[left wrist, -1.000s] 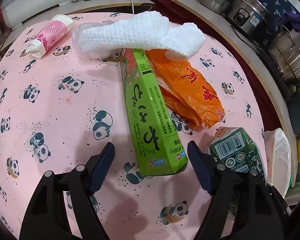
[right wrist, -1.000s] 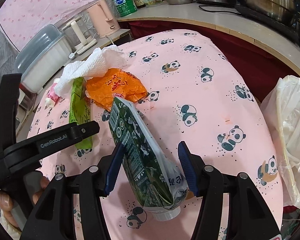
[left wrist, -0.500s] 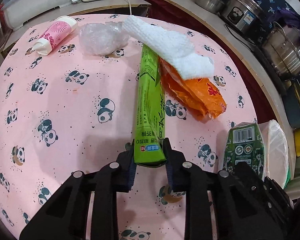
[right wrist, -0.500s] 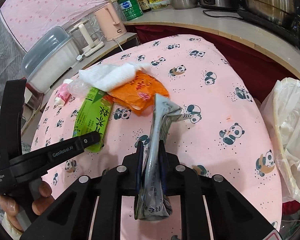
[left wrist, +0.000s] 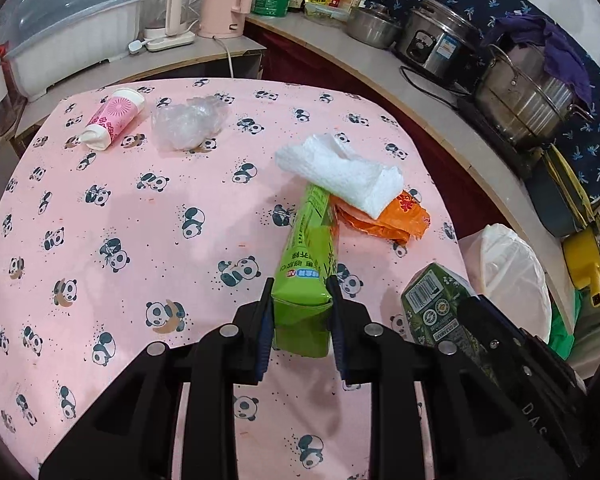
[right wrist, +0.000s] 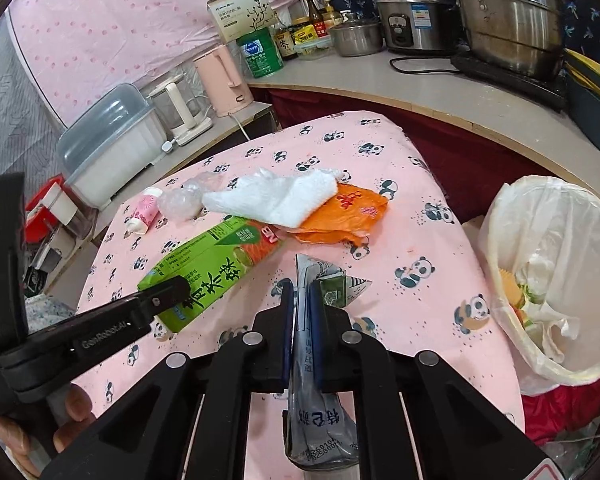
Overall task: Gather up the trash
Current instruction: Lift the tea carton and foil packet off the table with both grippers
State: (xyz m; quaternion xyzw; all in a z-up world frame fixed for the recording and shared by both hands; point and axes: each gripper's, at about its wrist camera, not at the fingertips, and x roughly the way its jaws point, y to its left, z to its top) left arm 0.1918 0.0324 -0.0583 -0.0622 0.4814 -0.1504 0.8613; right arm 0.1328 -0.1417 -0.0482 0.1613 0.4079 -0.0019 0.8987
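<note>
Trash: left claw grips the green carton by one end, right claw is closing on the flattened pouch; either may slip before reaching the bin bag

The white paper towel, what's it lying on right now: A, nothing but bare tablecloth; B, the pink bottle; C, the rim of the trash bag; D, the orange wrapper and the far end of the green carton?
D: the white paper towel drapes over the orange wrapper and the far end of the green carton.
</note>
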